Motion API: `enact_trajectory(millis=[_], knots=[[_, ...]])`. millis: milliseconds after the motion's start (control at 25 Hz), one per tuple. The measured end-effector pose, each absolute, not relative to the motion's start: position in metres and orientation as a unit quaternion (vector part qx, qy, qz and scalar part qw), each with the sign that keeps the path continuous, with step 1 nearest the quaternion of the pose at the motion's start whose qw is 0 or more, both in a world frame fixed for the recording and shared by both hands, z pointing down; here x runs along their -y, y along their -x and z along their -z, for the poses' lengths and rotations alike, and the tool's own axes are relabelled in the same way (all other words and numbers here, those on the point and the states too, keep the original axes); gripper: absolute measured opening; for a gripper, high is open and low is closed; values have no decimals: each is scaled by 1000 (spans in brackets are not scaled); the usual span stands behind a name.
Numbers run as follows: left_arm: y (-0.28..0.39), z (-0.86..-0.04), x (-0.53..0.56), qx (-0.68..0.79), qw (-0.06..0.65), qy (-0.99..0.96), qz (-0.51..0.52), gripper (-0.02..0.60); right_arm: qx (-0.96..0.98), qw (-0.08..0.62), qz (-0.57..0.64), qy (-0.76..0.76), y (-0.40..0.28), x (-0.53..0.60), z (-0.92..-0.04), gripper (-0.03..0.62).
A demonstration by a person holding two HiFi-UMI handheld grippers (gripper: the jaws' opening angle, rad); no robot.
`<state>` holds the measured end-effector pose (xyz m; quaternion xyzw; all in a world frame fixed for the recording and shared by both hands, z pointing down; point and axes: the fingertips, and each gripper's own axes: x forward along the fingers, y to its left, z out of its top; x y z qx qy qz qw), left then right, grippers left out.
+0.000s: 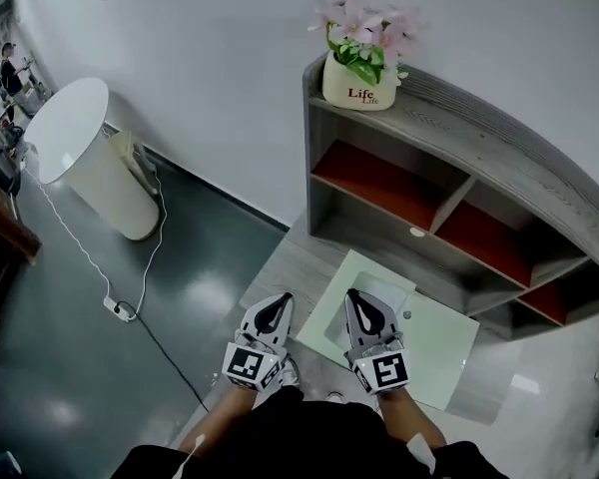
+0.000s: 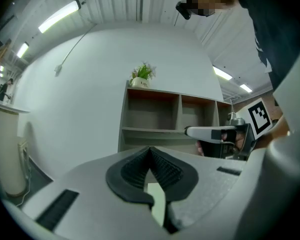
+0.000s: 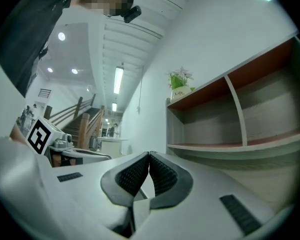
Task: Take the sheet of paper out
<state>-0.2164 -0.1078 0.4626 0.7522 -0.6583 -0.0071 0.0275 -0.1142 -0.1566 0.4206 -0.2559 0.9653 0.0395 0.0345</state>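
A grey shelf unit point(image 1: 459, 138) with red-backed compartments stands on the desk against the wall. In front of it lies a pale green mat point(image 1: 439, 352). On the mat a whiter rectangle point(image 1: 396, 291) looks like a sheet of paper, partly hidden under my right gripper. My left gripper point(image 1: 273, 313) hovers over the desk's left part, its ribbed jaws meeting at the tips point(image 2: 150, 150), with nothing between them. My right gripper point(image 1: 367, 314) is above the mat's near-left corner, also shut and empty point(image 3: 149, 155). Both point level at the shelf point(image 2: 160, 116).
A white pot of pink flowers point(image 1: 357, 80) sits on the shelf top. A small white object point(image 1: 416, 232) lies on the middle shelf board. Left of the desk, on the dark floor, are a white round stand point(image 1: 80, 158) and a cable with a power strip point(image 1: 120, 309).
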Motion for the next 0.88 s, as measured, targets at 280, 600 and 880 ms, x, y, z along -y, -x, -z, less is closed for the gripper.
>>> enact_trajectory(millis=[280, 600, 880], knots=[[214, -466, 147, 590, 34, -807, 12, 6, -944, 4, -40, 328, 110, 171, -431, 23], [186, -488, 173, 520, 50, -852, 0, 6, -910, -40, -18, 412, 66, 177, -463, 23], [157, -508, 185, 503, 68, -862, -16, 6, -898, -85, 33, 431, 24, 186, -514, 23]])
